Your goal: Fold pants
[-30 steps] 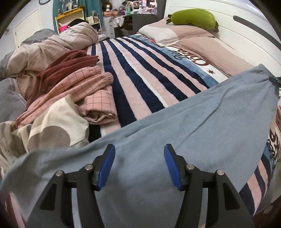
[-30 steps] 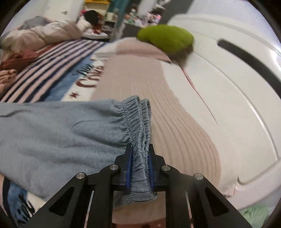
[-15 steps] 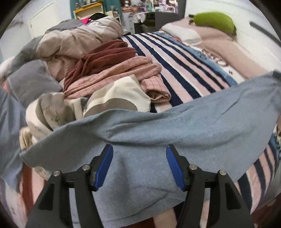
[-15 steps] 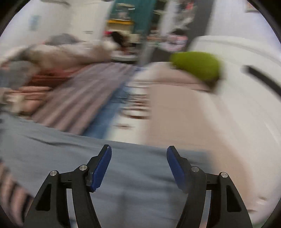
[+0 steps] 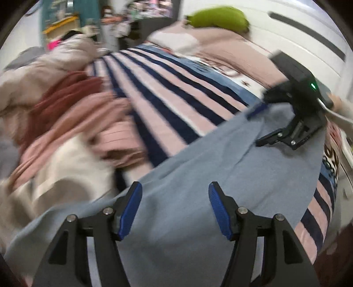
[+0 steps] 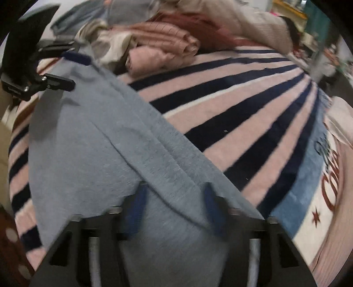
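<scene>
The bed [image 5: 167, 92] under its pink and navy striped blanket [image 6: 242, 106] fills both views, and the grey-blue pants [image 5: 198, 167] lie spread across its near part, flat on the stripes. Only my left camera shows the white headboard [image 5: 308, 26] at the far right, the pink pillows [image 5: 211, 39] and the green plush [image 5: 217, 16] on top of them. Only my right camera shows the long diagonal fold ridge running through the pants [image 6: 141, 159] and the red lettering with a star [image 6: 331, 189] on the blanket at the near right. The heap of other clothes [image 5: 66, 123] sits on the left side of the bed in the left view, at the far side [image 6: 158, 46] in the right view, blurred in both.

My left fingers [image 5: 174, 209] are spread wide apart, holding nothing, hovering low over the near part of the pants; in the right view they appear at the far left [image 6: 66, 70], beside the pants' far end. My right fingers [image 6: 174, 209] are also released, parted over the cloth with the fold passing across their tips; from the left view they show at the far right [image 5: 258, 125], angled down toward the pants' edge there
</scene>
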Motion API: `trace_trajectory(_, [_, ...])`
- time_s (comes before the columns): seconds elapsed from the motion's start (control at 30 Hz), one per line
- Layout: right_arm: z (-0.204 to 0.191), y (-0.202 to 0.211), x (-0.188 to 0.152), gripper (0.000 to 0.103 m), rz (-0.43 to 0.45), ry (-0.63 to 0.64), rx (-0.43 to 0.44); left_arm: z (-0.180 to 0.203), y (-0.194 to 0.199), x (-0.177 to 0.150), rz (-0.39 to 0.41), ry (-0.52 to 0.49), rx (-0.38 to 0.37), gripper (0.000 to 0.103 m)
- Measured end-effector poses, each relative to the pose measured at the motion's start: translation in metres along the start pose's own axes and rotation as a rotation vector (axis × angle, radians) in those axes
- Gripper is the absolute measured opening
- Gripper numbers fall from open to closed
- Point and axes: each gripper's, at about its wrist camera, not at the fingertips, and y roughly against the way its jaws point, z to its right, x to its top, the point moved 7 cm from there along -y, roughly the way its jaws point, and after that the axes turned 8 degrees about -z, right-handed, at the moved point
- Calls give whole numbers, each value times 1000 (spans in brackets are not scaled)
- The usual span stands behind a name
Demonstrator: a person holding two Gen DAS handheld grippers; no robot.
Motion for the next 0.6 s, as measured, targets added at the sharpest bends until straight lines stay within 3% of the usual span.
trace_trajectory(0.13, [10,-12,-6,65,-49,22,77,21,-32,22,-37,-68,-44,58])
trace_trajectory(0.17, [11,-13,-8,61,-61,22,91,25,-37,27,-44,-81,-60,58])
trace_trajectory(0.3, [1,-2,-21,15,-48,86,51,44,-52,34,-79,-164,-76,58])
trace_trajectory(0.37, [-6,2,-27,7,-39,97,27,49,-57,35,-93,-185,-62,59])
trace_trajectory(0.5, [-11,14,-31,3,34,89,-55,51,-60,38,-98,-183,-62,58])
trace_trajectory(0.57, [-7,20,-27,2,64,66,-97,55,-61,37,-101,-197,-69,46])
trace_trajectory(0.6, [-6,25,-26,2,86,53,-122,56,-61,37,-104,-199,-68,32])
